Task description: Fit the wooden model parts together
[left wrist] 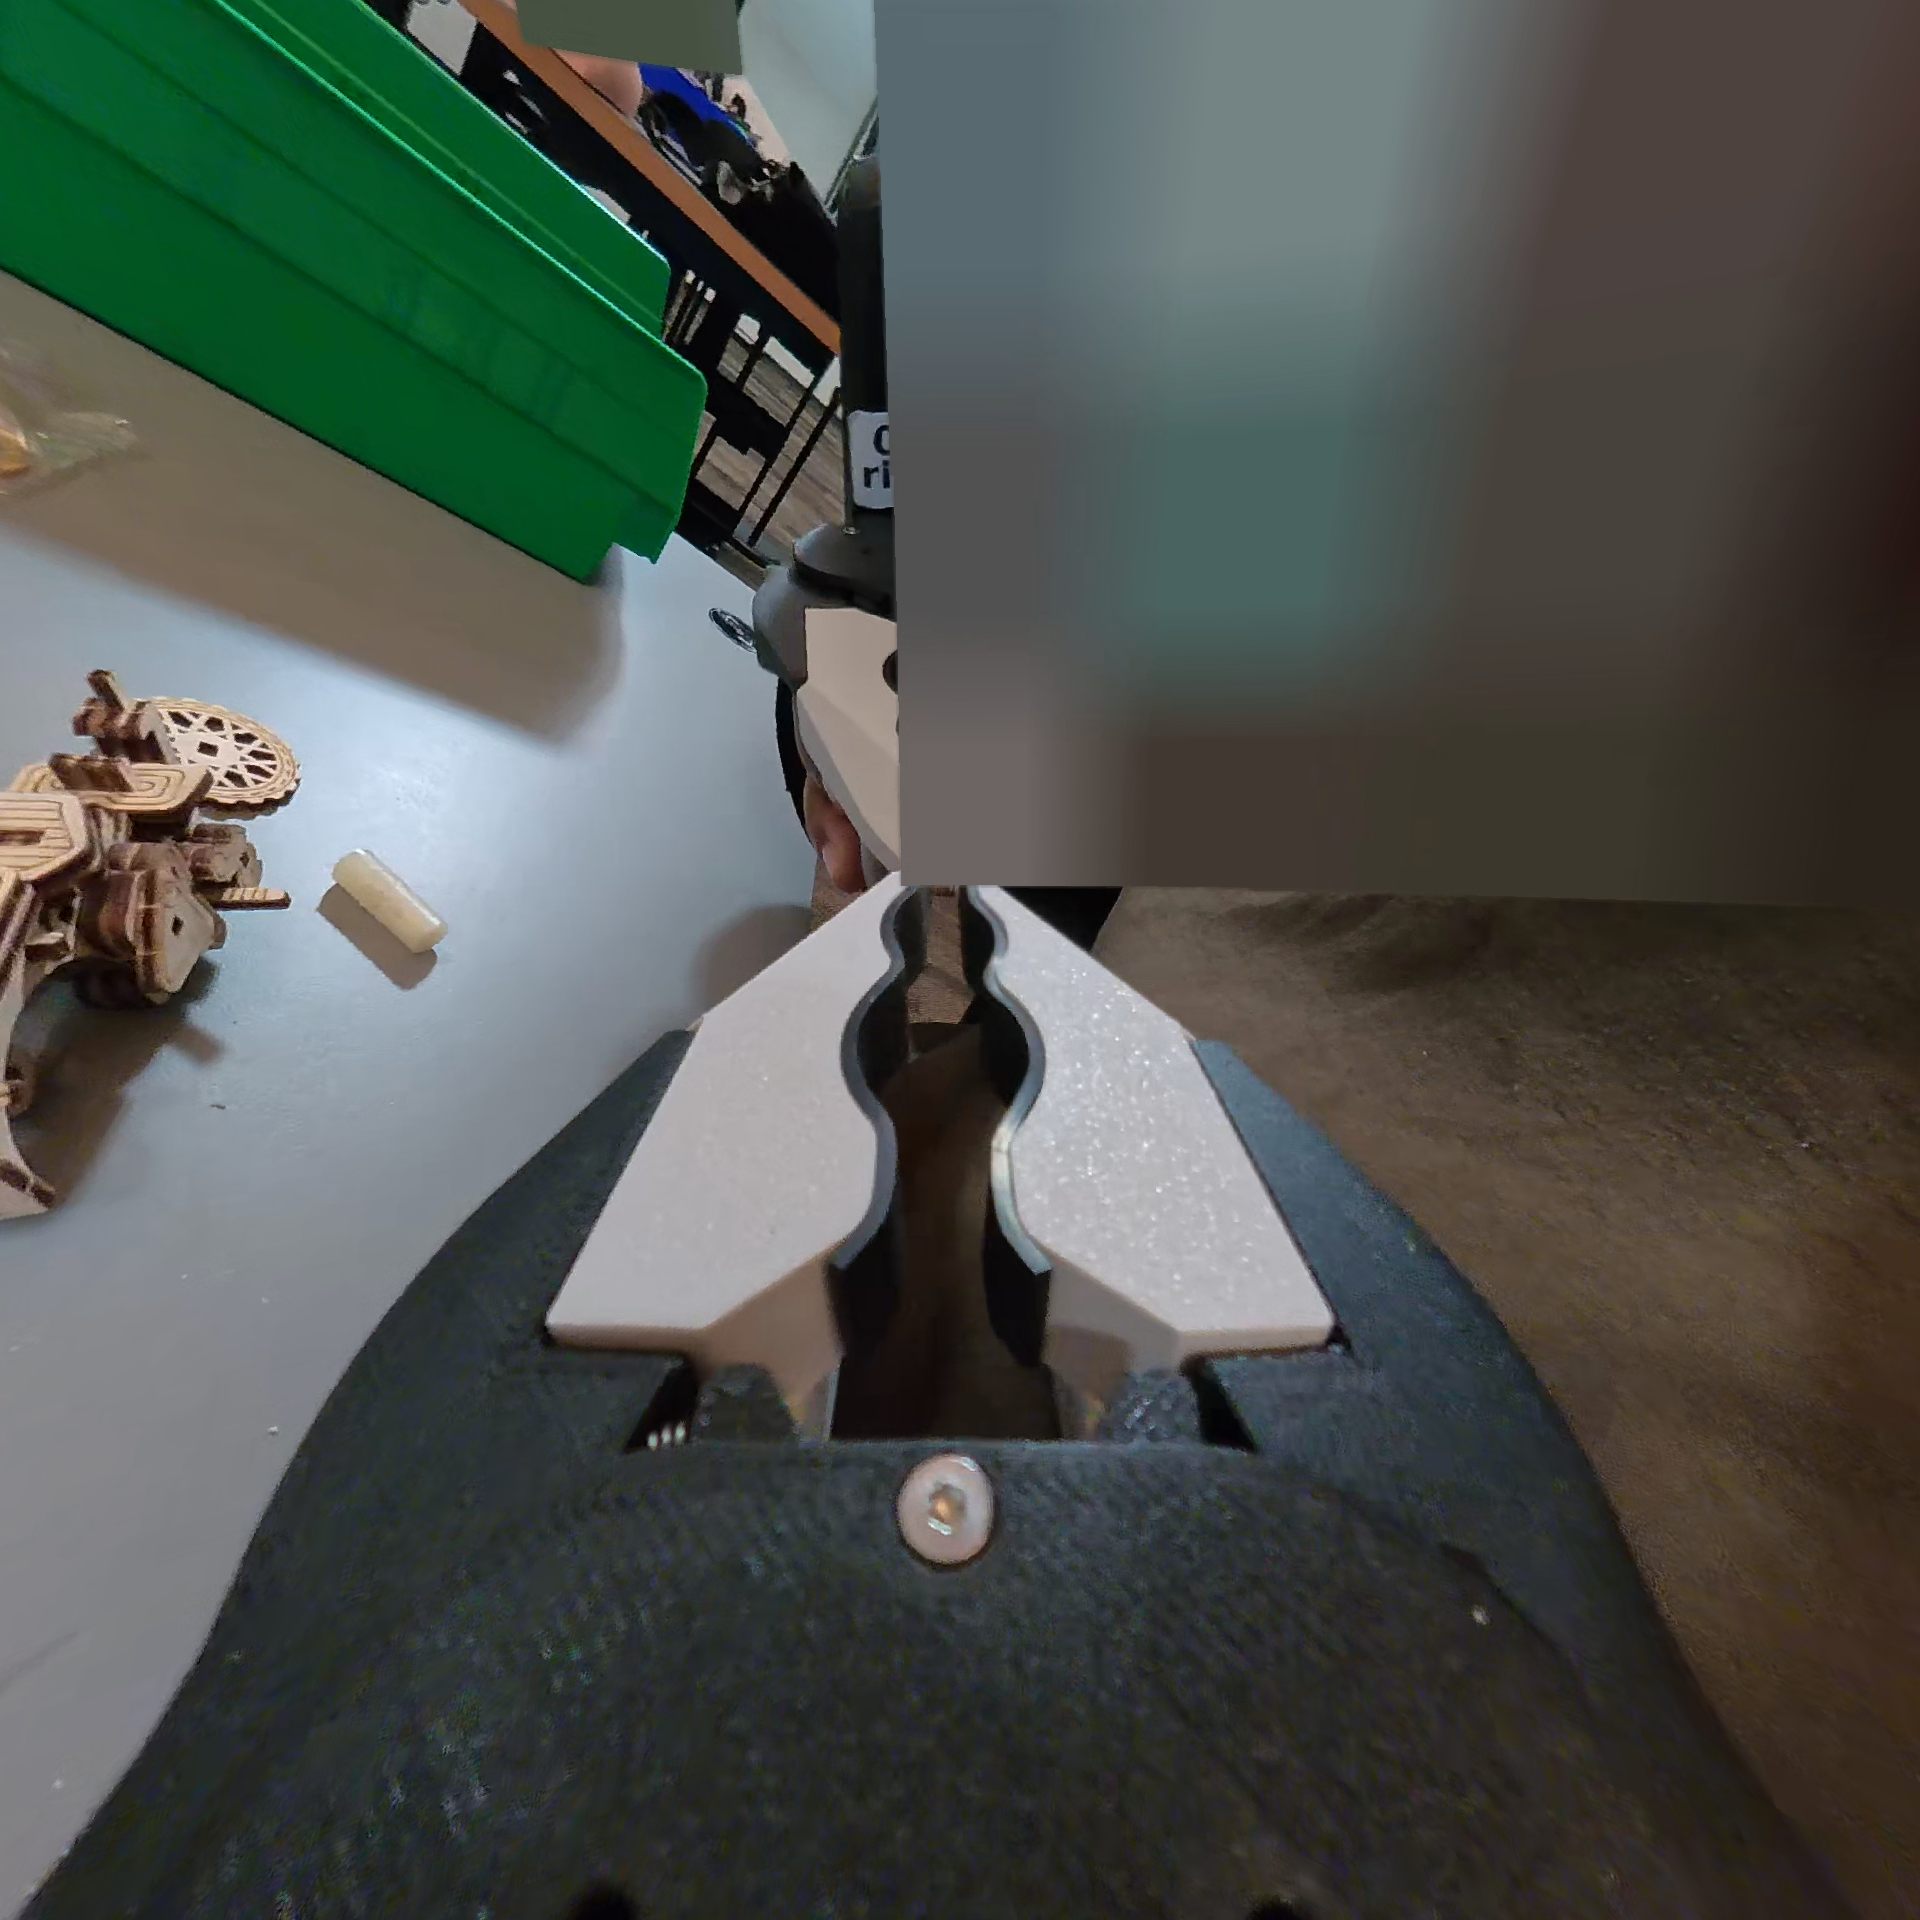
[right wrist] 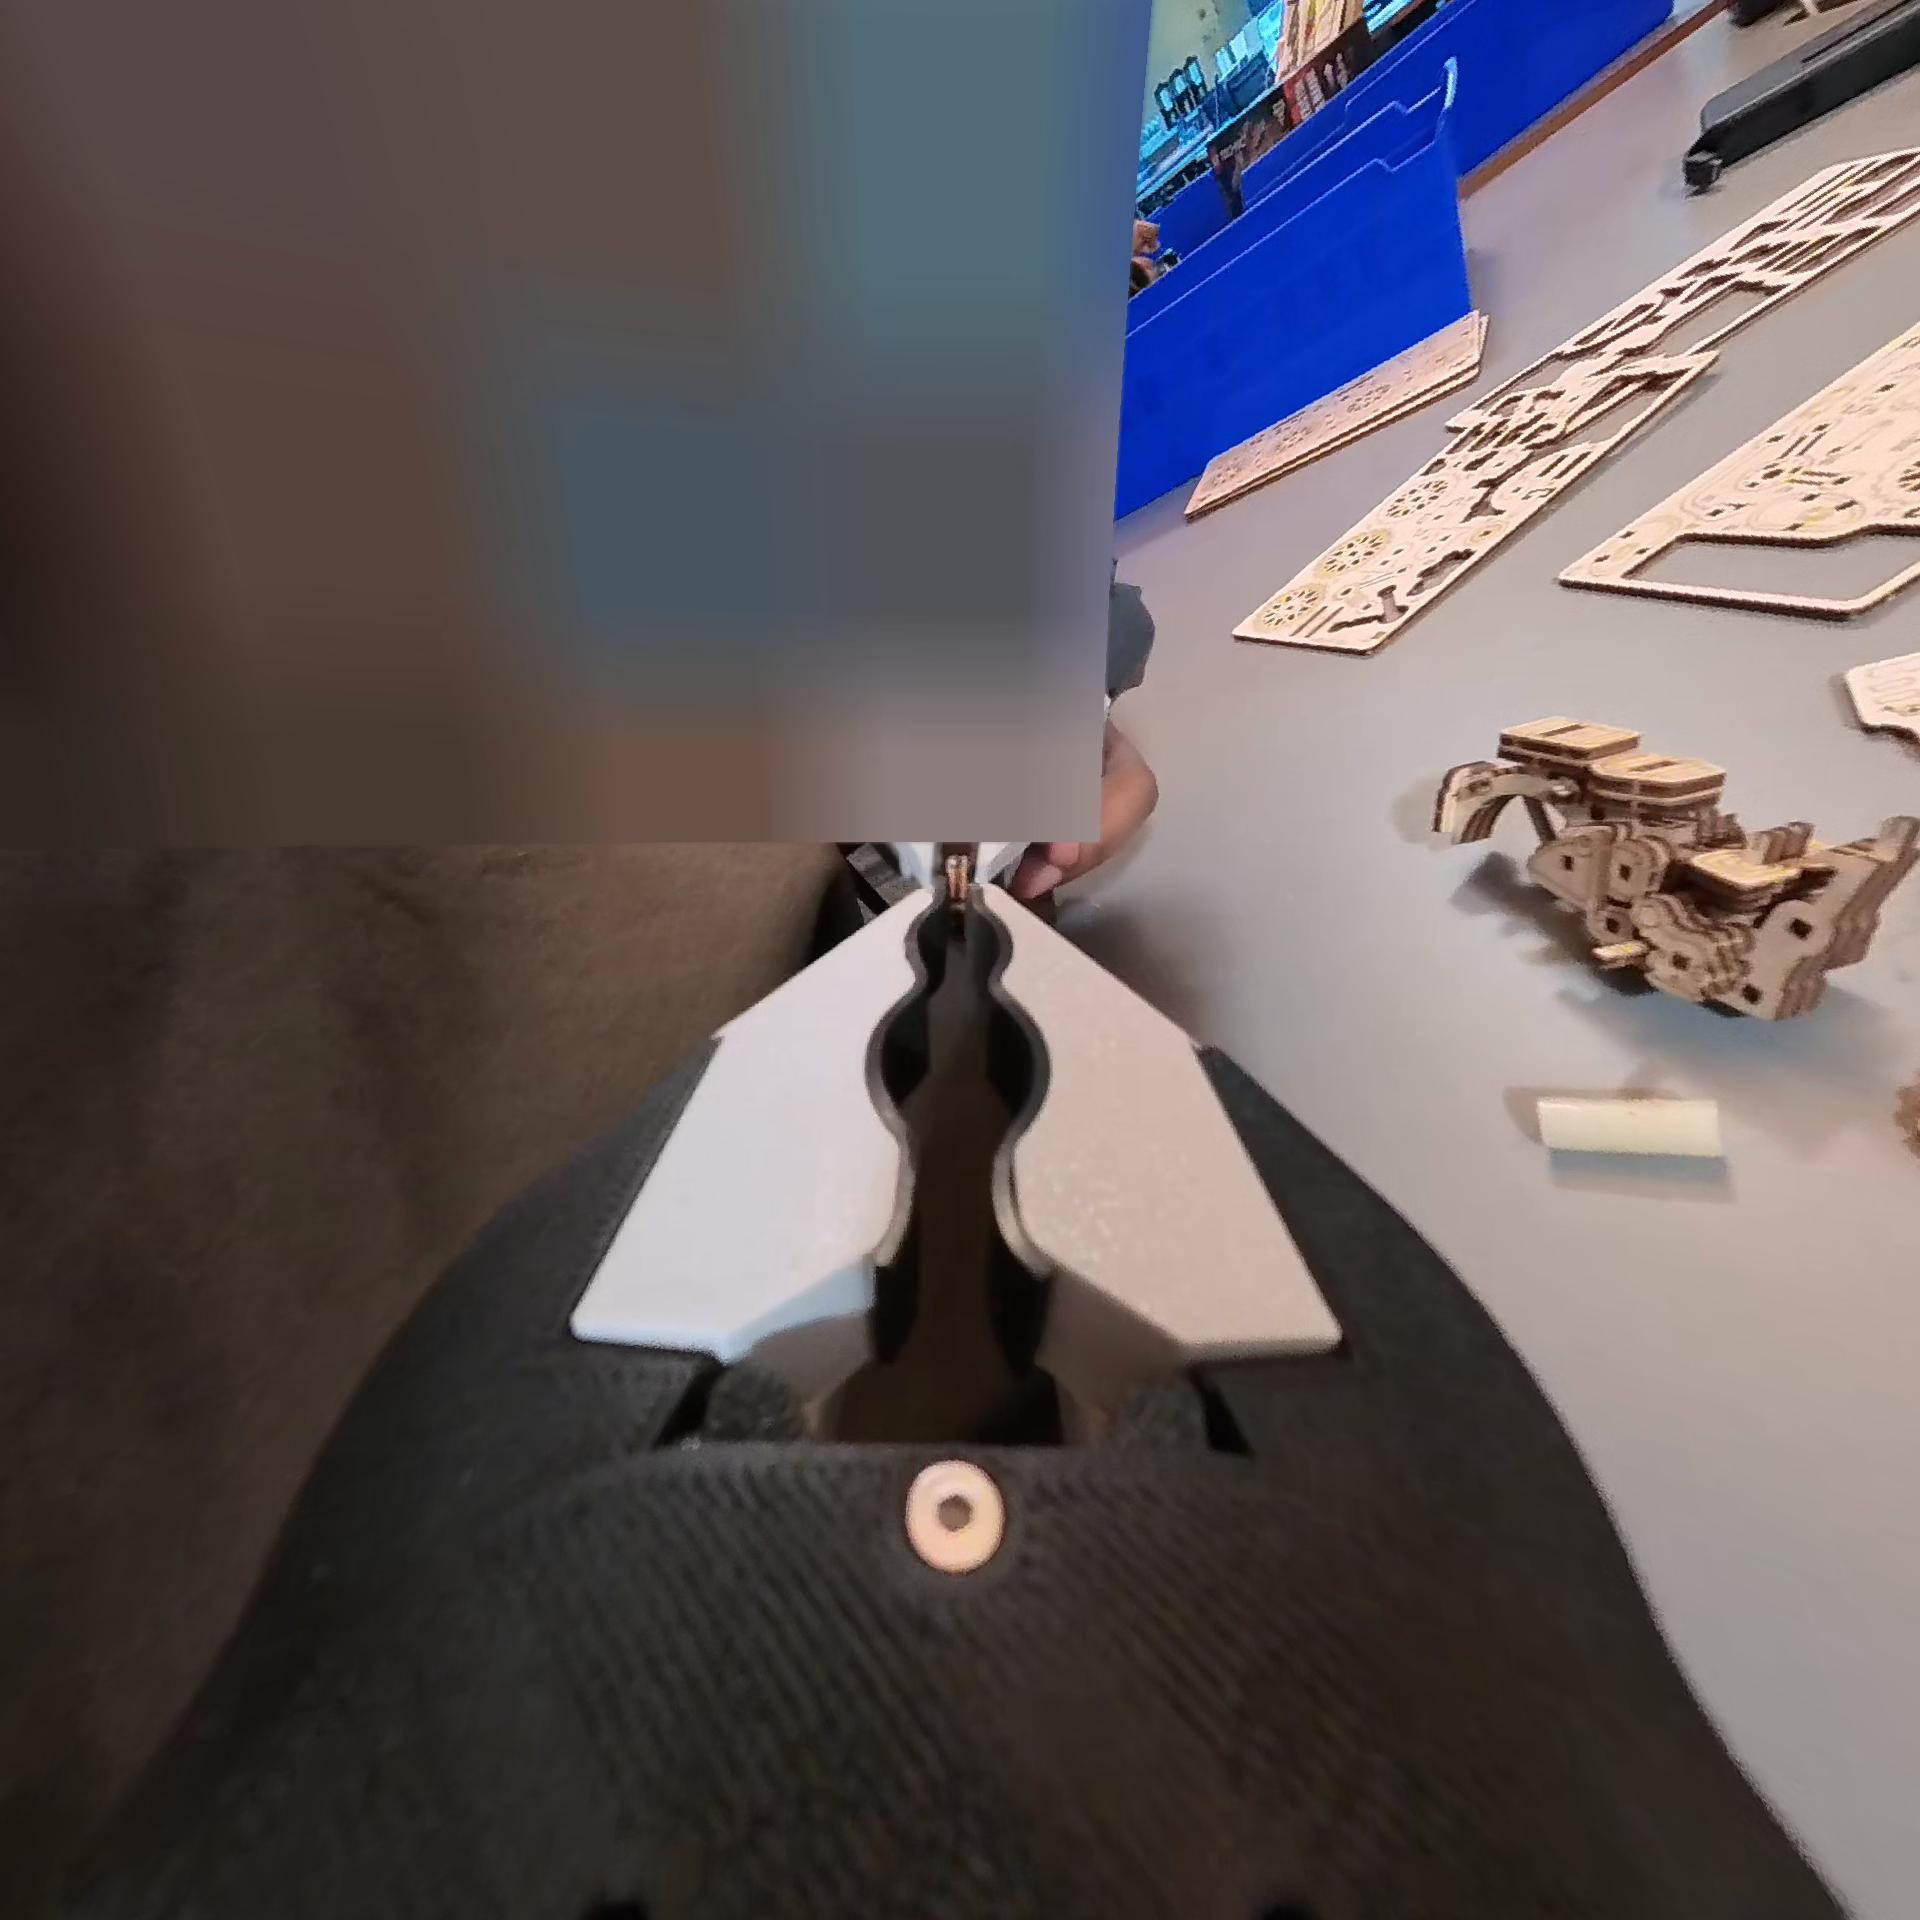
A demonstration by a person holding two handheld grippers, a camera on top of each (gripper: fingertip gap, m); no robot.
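Between the right gripper (right wrist: 957, 902) tips, a small wooden piece (right wrist: 957, 878); half-built wooden model (right wrist: 1683, 883) well apart.
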